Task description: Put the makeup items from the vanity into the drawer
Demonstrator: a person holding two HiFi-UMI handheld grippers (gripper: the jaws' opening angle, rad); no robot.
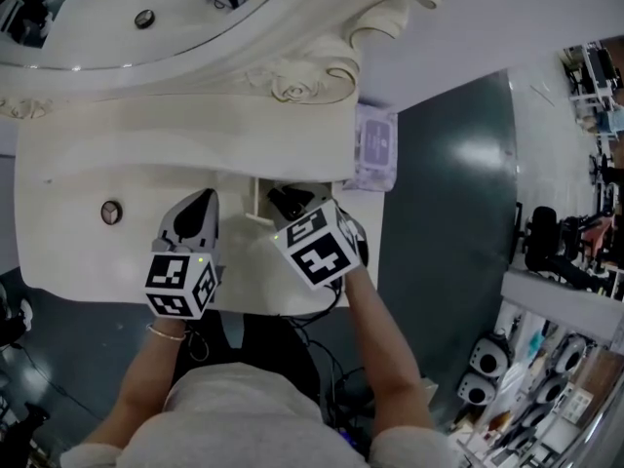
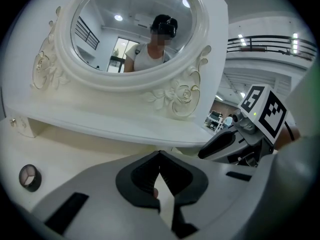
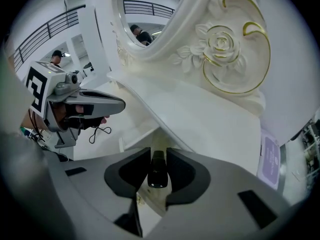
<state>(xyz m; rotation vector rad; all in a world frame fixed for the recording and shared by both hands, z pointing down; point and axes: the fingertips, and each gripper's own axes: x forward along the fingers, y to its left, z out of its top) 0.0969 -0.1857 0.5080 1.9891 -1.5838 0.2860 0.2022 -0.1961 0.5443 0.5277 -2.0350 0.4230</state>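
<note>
**Right gripper holds black tube at the drawer; left gripper shut**

Landmark: mirror (image 1: 117, 8).
- Right gripper (image 3: 158, 156): jaws pinch a slim black tube (image 3: 158, 170). It points steeply down below the mirror's right scroll, over the open drawer (image 1: 259, 201).
- Left gripper (image 2: 159, 156): jaw tips pressed together, nothing made out between them. Below mirror centre, just left of the right gripper.
- Small round item (image 1: 111, 212): lies on the vanity top (image 1: 58, 252), below the mirror's left half.
- Purple packet (image 1: 375, 144): lower right of the mirror.
</note>
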